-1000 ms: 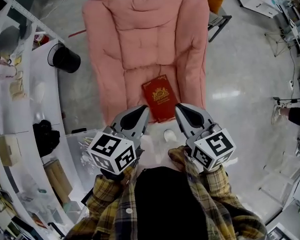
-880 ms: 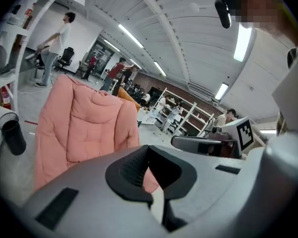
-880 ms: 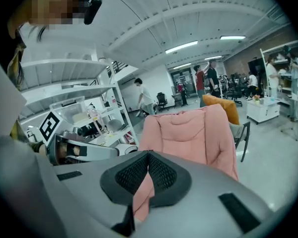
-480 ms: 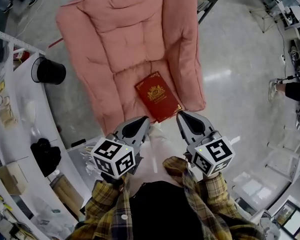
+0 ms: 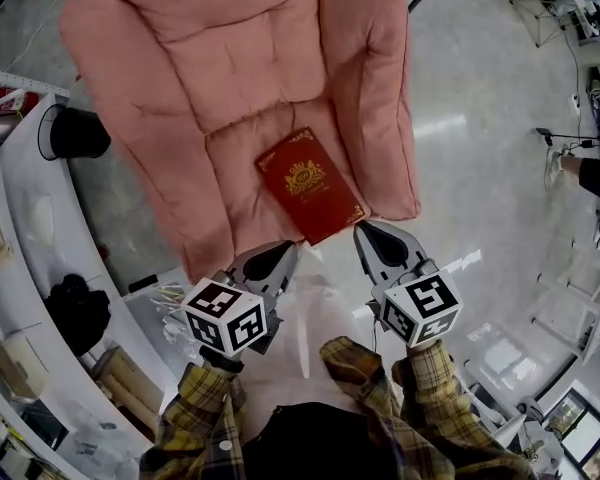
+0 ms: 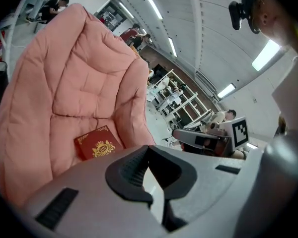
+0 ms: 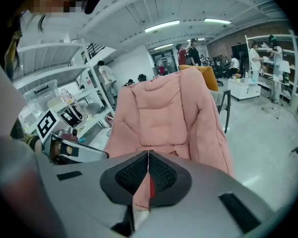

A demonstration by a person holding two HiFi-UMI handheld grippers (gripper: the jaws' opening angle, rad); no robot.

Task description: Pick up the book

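Note:
A dark red book (image 5: pixel 309 184) with a gold crest lies flat on the seat of a pink cushioned chair (image 5: pixel 230 78), near its front edge. My left gripper (image 5: pixel 287 251) hovers just short of the book's near left corner, its jaws shut and empty. My right gripper (image 5: pixel 364 231) is beside the book's near right corner, also shut on nothing. In the left gripper view the book (image 6: pixel 96 144) lies beyond the closed tips (image 6: pixel 149 148). The right gripper view shows only a red sliver of the book (image 7: pixel 151 190) behind the closed jaws (image 7: pixel 148 153).
A black bin (image 5: pixel 75 133) stands on the floor left of the chair. A curved white desk (image 5: pixel 30 208) with a black object (image 5: pixel 75 308) runs along the left. Shiny grey floor (image 5: pixel 480 118) lies to the right. Shelves and people are far behind.
Both grippers have come down together toward the chair's front edge. The book and seat now lie closer in front of their tips. Both sets of jaws stayed shut.

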